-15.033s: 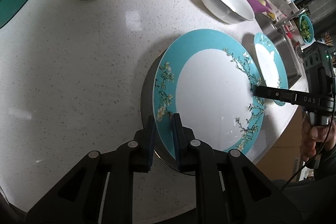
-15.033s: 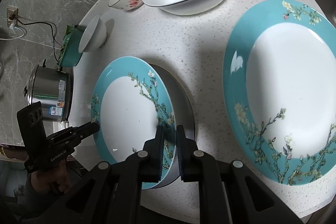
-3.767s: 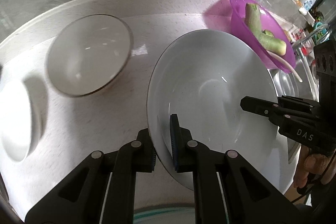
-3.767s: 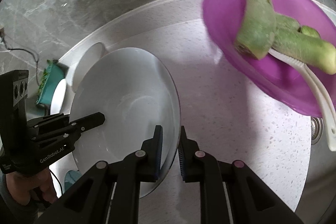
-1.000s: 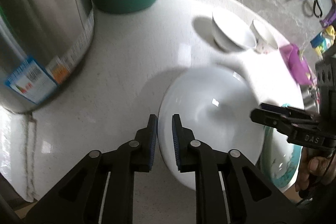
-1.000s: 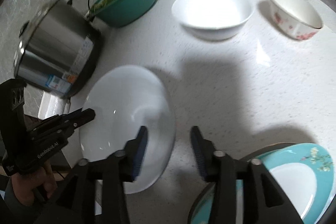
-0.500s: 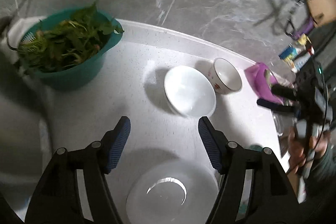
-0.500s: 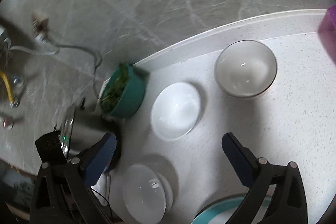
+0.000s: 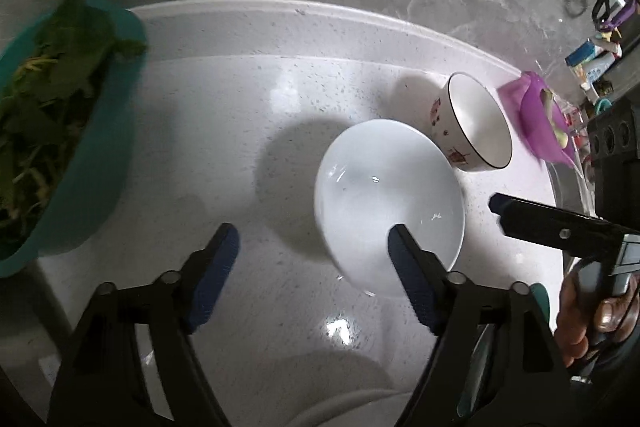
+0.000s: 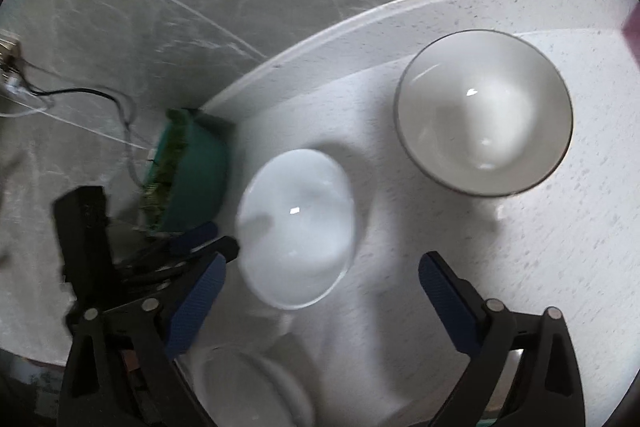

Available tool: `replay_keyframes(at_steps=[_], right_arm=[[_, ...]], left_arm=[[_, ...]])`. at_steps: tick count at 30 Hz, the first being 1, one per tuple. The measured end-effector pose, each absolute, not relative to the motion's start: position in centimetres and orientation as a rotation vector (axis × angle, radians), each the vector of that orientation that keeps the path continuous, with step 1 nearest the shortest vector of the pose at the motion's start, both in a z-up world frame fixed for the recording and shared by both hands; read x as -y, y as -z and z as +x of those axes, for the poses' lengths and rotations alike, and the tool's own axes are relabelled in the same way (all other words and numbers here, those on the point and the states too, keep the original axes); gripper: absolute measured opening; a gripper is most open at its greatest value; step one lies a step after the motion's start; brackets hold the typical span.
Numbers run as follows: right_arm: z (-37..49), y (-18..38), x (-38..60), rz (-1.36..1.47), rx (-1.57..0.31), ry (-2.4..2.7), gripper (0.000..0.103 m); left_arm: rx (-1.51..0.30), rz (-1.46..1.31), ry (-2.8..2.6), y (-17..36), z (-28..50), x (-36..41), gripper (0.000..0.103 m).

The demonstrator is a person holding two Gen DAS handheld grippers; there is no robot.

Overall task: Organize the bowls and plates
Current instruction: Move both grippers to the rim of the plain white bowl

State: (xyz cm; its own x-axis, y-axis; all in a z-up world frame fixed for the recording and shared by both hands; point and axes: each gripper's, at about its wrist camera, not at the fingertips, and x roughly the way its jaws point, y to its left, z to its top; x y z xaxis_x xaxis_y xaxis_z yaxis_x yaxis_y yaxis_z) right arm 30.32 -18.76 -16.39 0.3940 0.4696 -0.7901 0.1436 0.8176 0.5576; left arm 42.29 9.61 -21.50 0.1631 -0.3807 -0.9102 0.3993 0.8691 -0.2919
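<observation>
Your left gripper (image 9: 312,241) hangs over the white counter (image 9: 224,147) with its jaws wide apart and empty, one blue pad over the near rim of the plain white bowl (image 9: 388,203). Your right gripper (image 10: 320,275) is spread just as wide, that bowl between its fingers. The flowered bowl (image 9: 472,123) sits just beside it. A green tub of leafy greens (image 9: 60,147) crowds the left; a purple basin (image 9: 540,123) stands far right.

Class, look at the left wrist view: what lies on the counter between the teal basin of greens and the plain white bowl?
Nothing: between the teal basin of greens and the plain white bowl is bare speckled counter carrying only the bowl's shadow, in the left wrist view.
</observation>
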Motion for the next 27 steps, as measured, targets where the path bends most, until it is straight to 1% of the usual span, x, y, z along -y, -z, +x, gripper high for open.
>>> replay_keyframes(at_steps=[2, 6, 7, 8, 9, 15, 21, 24, 27], right_arm=[[30.8, 17.0, 18.8, 0.607, -1.181, -0.209, 0.085], [31.6, 17.9, 18.7, 0.614, -1.184, -0.199, 0.085], [31.7, 18.2, 18.6, 0.616, -1.187, -0.200, 0.085], [31.9, 18.5, 18.6, 0.621, -1.189, -0.200, 0.085], [31.9, 18.7, 18.6, 0.628, -1.191, -0.200, 0.085], [31.8, 19.6, 19.1, 0.650, -1.207, -0.200, 0.085], [32.1, 19.8, 18.7, 0.651, -1.213, -0.217, 0.085], [31.8, 20.0, 19.1, 0.658, -1.212, -0.222, 0.084], [32.0, 20.2, 19.0, 0.668, -1.212, -0.234, 0.079]], left_arm=[[-1.315, 0.030, 0.555, 22.5, 42.8, -9.3, 0.077], [-1.314, 0.042, 0.569, 23.6, 43.5, -8.5, 0.077], [-1.299, 0.036, 0.575, 23.6, 43.4, -8.3, 0.081], [-1.275, 0.019, 0.598, 23.5, 43.5, -8.3, 0.088], [-1.264, 0.015, 0.613, 23.5, 43.7, -8.2, 0.103], [-1.243, 0.062, 0.623, 23.1, 43.7, -6.9, 0.103], [-1.277, 0.064, 0.622, 24.0, 43.9, -6.7, 0.103], [-1.329, 0.056, 0.604, 24.7, 44.5, -6.7, 0.102], [-1.333, 0.042, 0.601, 25.0, 44.9, -6.9, 0.102]])
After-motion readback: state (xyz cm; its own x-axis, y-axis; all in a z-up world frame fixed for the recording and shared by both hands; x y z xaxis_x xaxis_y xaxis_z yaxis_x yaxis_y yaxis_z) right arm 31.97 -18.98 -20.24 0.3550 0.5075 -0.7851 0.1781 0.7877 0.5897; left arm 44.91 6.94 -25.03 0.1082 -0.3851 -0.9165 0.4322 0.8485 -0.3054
